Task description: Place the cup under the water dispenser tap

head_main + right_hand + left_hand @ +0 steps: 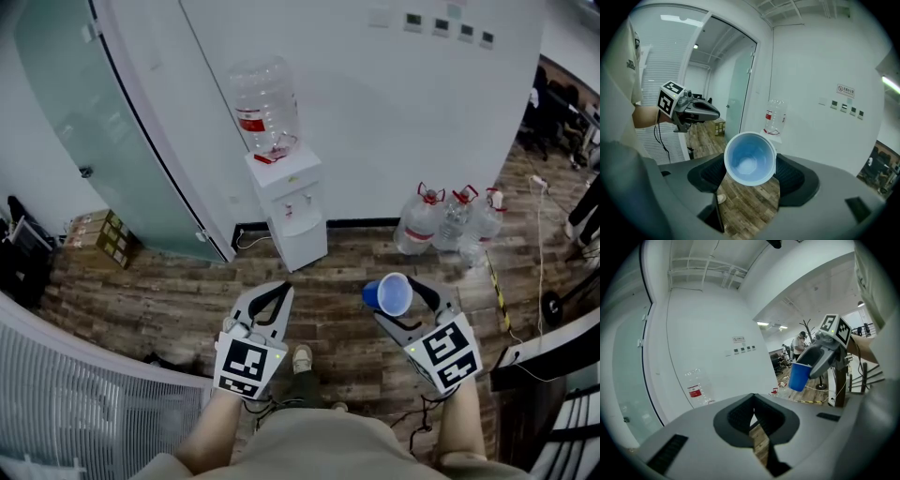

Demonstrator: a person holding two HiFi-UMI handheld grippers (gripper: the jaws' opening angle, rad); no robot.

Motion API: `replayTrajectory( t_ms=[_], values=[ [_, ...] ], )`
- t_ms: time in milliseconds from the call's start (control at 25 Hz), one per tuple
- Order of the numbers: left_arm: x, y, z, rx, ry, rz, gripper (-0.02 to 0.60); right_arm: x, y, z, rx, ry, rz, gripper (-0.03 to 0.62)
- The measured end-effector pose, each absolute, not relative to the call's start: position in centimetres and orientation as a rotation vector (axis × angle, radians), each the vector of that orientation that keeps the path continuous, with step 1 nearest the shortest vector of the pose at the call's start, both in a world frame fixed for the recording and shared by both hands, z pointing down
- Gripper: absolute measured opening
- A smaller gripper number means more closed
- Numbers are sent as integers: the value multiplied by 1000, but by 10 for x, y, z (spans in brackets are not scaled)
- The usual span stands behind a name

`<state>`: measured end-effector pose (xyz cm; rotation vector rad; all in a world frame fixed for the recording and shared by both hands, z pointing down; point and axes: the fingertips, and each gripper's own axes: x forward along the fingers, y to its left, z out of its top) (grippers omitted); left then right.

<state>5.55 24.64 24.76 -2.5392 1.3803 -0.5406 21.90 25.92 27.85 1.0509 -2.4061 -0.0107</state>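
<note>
Open wood floor (178, 300) ahead of the water dispenser (291, 211) standing against the wall, blue cup (750, 159) empty, clamped in right tongs (397, 300), well apart from dispenser, left tongs (279, 289) pinched together, empty.

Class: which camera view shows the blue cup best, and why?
The right gripper view: the cup fills the centre, mouth toward the camera, gripped between the jaws. The head view shows it small, from above; the left gripper view shows only its blue outside, far off.
</note>
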Motion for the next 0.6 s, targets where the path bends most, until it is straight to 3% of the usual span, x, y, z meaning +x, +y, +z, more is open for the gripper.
replayTrajectory(
  t_ms=[600],
  values=[
    [37, 142, 268, -2591, 1392, -497, 6, 197, 162, 306, 1031, -2346, 24, 336]
  ],
)
